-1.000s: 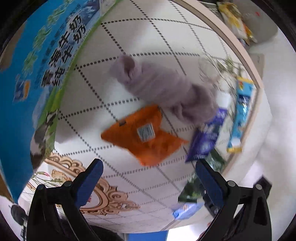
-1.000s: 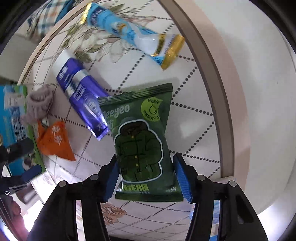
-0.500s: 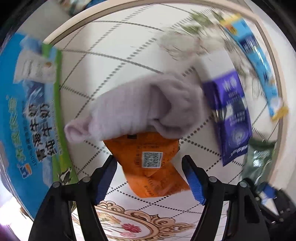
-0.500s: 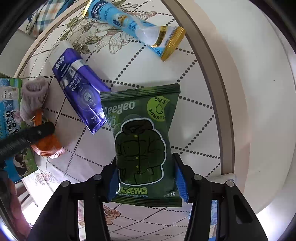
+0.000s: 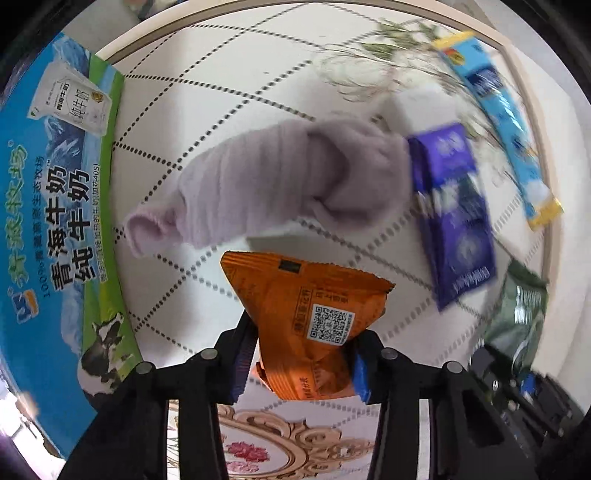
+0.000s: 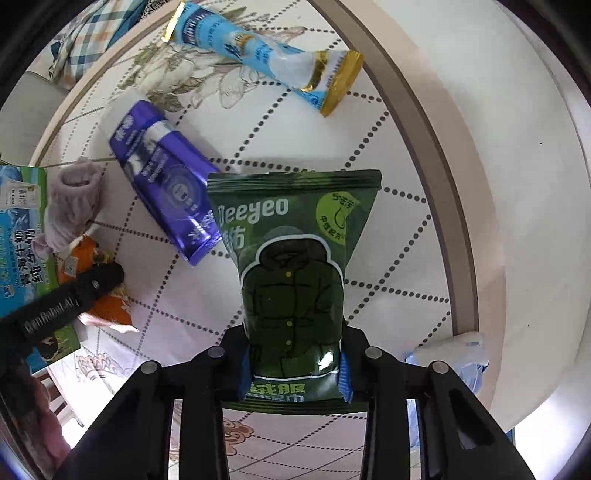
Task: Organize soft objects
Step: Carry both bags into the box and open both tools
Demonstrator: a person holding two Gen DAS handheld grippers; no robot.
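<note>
My left gripper (image 5: 301,363) is shut on an orange packet (image 5: 310,314), which it pinches at its near end. Just beyond it lies a lilac sock (image 5: 280,188). My right gripper (image 6: 293,363) is shut on a green wipes pack (image 6: 295,266), held by its lower end. A purple pack (image 6: 166,181) lies left of the green one and shows in the left wrist view (image 5: 454,225) too. A light blue tube pack (image 6: 266,55) lies at the far side. The left gripper (image 6: 88,284) on the orange packet (image 6: 107,306) shows at the left of the right wrist view.
A blue and green milk carton box (image 5: 48,206) stands along the left of the round patterned table (image 6: 417,258). The table rim (image 6: 436,162) curves close on the right. A checked cloth (image 6: 92,33) lies beyond the far edge. A pale blue item (image 6: 458,354) sits near the rim.
My left gripper moved in over the orange packet and shut on it. My right gripper narrowed onto the green pack, which stays between its fingers.
</note>
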